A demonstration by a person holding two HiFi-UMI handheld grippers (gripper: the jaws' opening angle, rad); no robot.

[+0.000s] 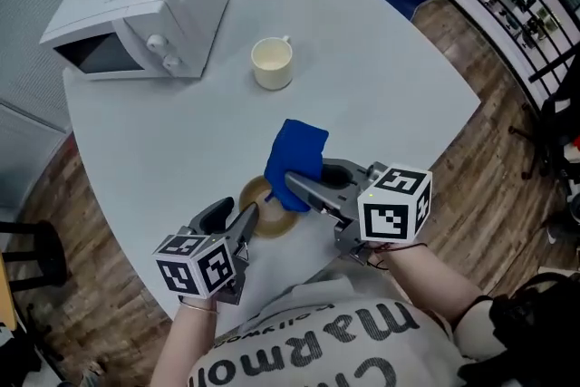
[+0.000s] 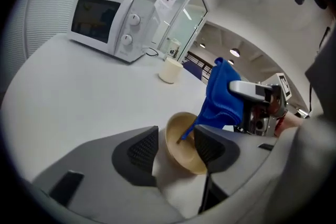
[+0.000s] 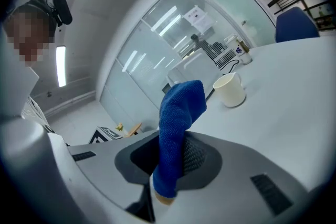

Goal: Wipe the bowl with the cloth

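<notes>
Grey-white table (image 1: 408,104) w/ microwave (image 1: 145,4) upper left, wood floor (image 1: 507,159) around; L gripper (image 1: 237,217) released at bowl (image 1: 272,217), R gripper (image 1: 292,181) clenches cloth (image 1: 294,154).

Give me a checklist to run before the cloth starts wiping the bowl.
1. Cloth clamped in right gripper: ok.
2. Left gripper gripping the bowl: not ok; its jaws stand apart with the bowl between them, pads not pressing.
3. Cloth over bowl: ok; one corner dips inside.
4. Mug and microwave clear of the work: ok, both farther back on the table.
5. Bowl's inside clean or dirty: cannot tell.
</notes>
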